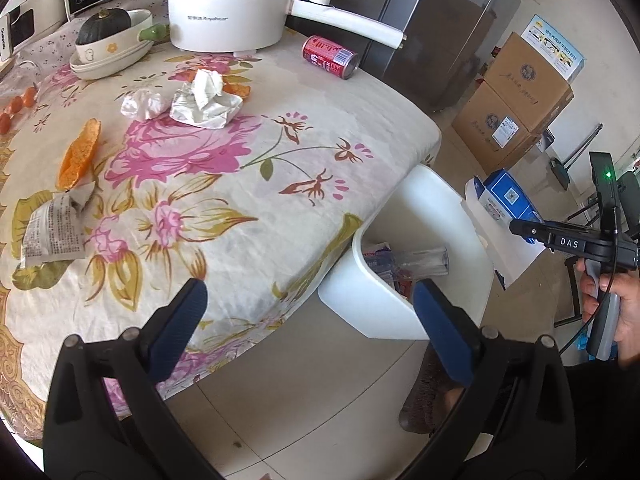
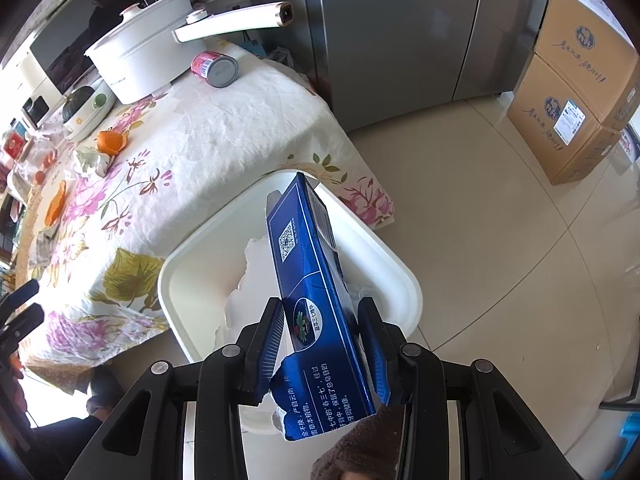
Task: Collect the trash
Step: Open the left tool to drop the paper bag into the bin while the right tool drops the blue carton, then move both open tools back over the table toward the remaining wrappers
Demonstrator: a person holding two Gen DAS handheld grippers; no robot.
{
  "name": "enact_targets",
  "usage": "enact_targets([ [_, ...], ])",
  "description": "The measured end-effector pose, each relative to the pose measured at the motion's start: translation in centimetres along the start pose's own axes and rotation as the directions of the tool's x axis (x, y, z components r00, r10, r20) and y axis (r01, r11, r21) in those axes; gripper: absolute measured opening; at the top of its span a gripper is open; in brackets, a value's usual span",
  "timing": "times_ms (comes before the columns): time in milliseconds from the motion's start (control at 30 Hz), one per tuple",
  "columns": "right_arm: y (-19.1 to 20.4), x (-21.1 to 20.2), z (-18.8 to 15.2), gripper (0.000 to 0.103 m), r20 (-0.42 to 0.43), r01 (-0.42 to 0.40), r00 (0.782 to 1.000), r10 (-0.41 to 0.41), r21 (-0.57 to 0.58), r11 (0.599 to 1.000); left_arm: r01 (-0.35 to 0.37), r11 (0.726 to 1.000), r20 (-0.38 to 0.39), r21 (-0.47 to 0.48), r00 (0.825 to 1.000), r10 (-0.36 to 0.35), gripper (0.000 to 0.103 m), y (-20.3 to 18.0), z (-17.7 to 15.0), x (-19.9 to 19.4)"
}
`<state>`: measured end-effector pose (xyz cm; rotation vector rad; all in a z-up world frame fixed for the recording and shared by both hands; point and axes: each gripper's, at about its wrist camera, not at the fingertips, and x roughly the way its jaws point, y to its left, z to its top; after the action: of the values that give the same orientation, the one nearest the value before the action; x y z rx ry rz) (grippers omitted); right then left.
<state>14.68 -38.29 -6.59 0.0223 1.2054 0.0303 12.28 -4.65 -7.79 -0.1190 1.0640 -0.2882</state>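
- Left on the bench (image 1: 248, 184): a printed wrapper (image 1: 50, 232), orange peel (image 1: 78, 154), crumpled paper (image 1: 206, 98) and a red can (image 1: 329, 57) all wait for collection.
- The left gripper (image 1: 310, 314) hovers over the bench edge, jaws wide apart and holding nothing.
- The white bin (image 1: 372, 308) beside the bench already holds some clear plastic, so collection looks partly done.
- The right gripper (image 2: 322, 334) has its jaws closed on a torn blue box (image 2: 304, 256), held over the bin, seemingly ready to drop.
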Motion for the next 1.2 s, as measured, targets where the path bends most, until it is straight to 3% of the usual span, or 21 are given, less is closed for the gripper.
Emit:
enact_targets([
  [100, 0.3, 0.2, 0.3, 0.057, -0.002, 0.001, 1.0, -0.001, 0.028, 1.0, -0.008, 1.0, 0.006, -0.013, 1.0, 0.008, 0.102, 1.0, -0.3, -0.7],
  [300, 1.3, -0.2, 0.8, 0.068, 0.017, -0.012, 1.0, 0.011, 0.033, 0.999, -0.016, 0.999, 0.027, -0.045, 1.0, 0.017, 0.102, 3.0, -0.8, -2.3],
  [800, 5.5, -1.3, 1.6, 0.077, 0.056, -0.025, 0.998, 0.027, -0.029, 0.999, -0.049, 0.99, 0.055, -0.131, 0.997, 0.056, 0.102, 7.7, -2.2, -5.1],
  [1200, 12.1, -2.3, 2.7, 0.084, 0.089, -0.057, 0.994, 0.068, -0.127, 0.99, -0.069, 0.978, 0.074, -0.197, 0.994, 0.085, 0.102, 10.9, -2.7, -6.7],
])
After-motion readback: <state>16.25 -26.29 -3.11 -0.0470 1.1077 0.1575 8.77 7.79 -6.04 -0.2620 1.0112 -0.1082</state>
